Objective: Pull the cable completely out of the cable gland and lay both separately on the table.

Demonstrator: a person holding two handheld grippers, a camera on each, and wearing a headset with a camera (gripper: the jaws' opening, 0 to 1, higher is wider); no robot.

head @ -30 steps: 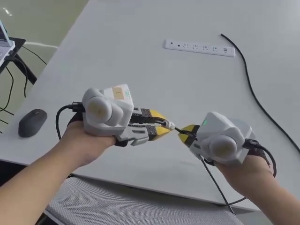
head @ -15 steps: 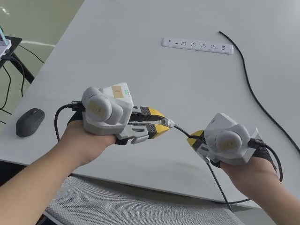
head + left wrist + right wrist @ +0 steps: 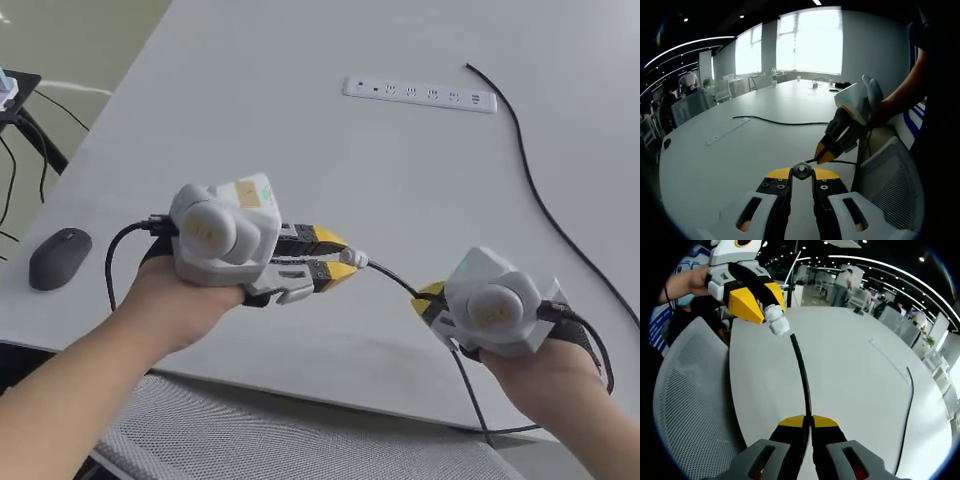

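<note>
The left gripper (image 3: 345,263) has its yellow-tipped jaws closed on the white cable gland (image 3: 356,260), which sticks out a little beyond the tips; in the left gripper view the gland (image 3: 802,170) sits pinched between the two jaw ends. The right gripper (image 3: 428,298) has its jaws pressed together on the black cable (image 3: 390,279), and in the right gripper view the cable (image 3: 802,370) runs from between those tips (image 3: 807,421) in a slightly bowed line to the mouth of the gland (image 3: 777,322). Whether the cable's end is inside the gland or just clear of it cannot be told. Both grippers are held above the table (image 3: 300,130), well apart from the white power strip (image 3: 420,94) and on the side of it nearer the person, the left one to the strip's left, the right one roughly below its right end. A second black cord (image 3: 530,180) lies on the table, starting just past the strip's right end and curving toward the person. A dark computer mouse (image 3: 58,256) lies far to the strip's left, near the table's edge. A grey mesh chair back (image 3: 250,440) shows beyond that edge, farthest from the strip.
</note>
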